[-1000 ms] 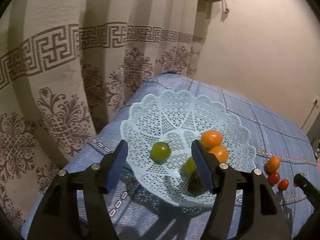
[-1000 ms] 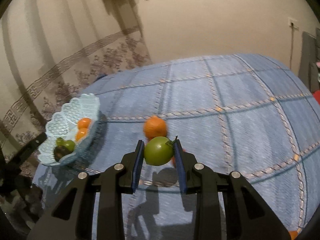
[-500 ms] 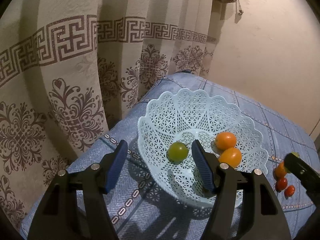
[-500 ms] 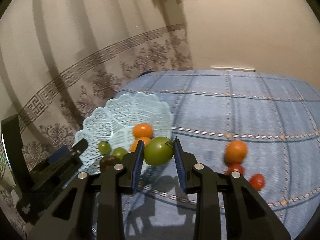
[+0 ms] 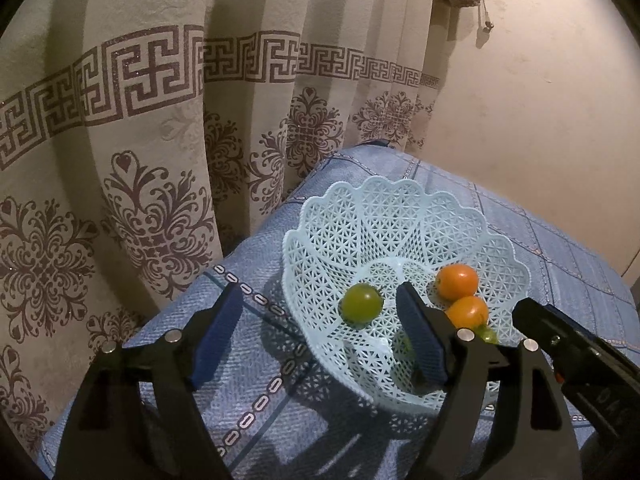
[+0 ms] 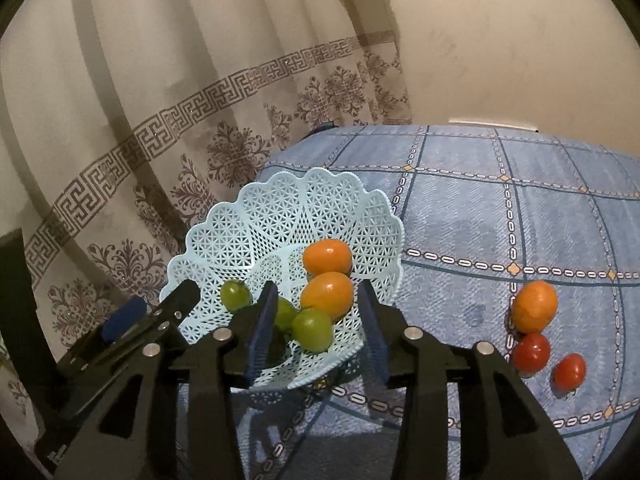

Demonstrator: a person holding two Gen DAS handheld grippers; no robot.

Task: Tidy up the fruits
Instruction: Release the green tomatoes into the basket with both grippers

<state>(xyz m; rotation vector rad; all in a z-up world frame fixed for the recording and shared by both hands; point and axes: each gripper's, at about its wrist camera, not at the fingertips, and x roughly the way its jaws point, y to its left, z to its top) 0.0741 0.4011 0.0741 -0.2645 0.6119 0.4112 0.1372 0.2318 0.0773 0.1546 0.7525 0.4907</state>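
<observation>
Hovering over the near rim of the basket (image 6: 224,232), the right hand-held gripper (image 6: 318,328) stands wide open and holds nothing; a green tomato (image 6: 313,329) lies in the basket between its fingers. Beside that tomato in the basket lie two orange tomatoes (image 6: 327,257) and two more green ones (image 6: 235,294). The left hand-held gripper (image 5: 320,334) is also wide open and empty, at the basket's curtain (image 5: 120,120) side. Right of the basket, well apart on the blue checked cloth (image 6: 500,220), sit one orange fruit (image 6: 535,306) and two red tomatoes (image 6: 531,352).
</observation>
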